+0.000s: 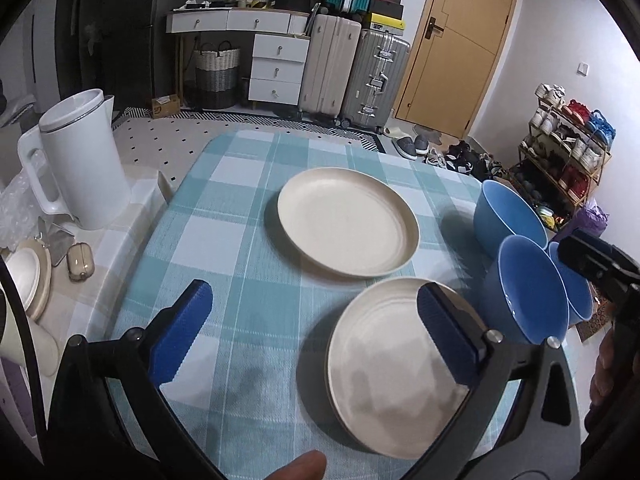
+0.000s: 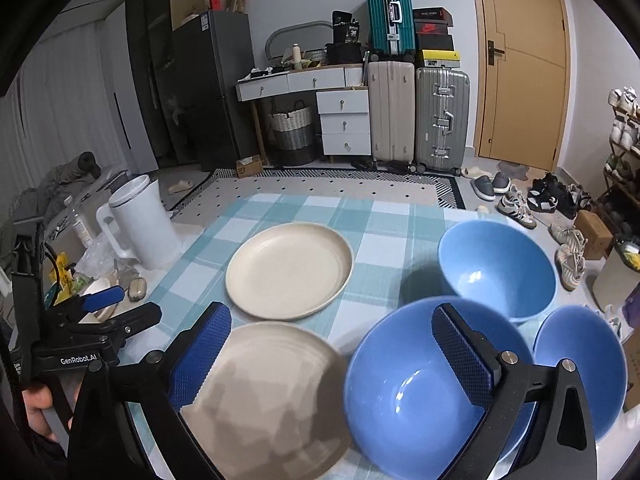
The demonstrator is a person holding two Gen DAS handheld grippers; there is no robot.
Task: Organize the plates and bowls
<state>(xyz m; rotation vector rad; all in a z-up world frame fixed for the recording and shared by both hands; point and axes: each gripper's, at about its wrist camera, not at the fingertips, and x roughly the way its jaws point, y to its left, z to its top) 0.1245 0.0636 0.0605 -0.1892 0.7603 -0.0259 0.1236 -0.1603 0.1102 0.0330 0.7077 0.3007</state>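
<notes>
plates: two cream ones on the checked tablecloth [image 1: 224,240], far plate [image 1: 347,222] at 12 o'clock of the near plate [image 1: 394,368], three blue bowls [image 2: 496,264] at 3 o'clock. left gripper [image 1: 316,334] and right gripper [image 2: 332,360] both hang spread wide, holding nothing.

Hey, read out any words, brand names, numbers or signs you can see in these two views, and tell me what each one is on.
"GenRobot.AI": white lettering on the black body of the left gripper, seen in the right wrist view.
"38": on the black bag on top of the white dresser; the smaller print above it is too blurred to read.
Red swoosh logo, no words readable: on the black shoebox on top of the silver suitcase.
Cardboard box labels on the floor: too small to read.
</notes>
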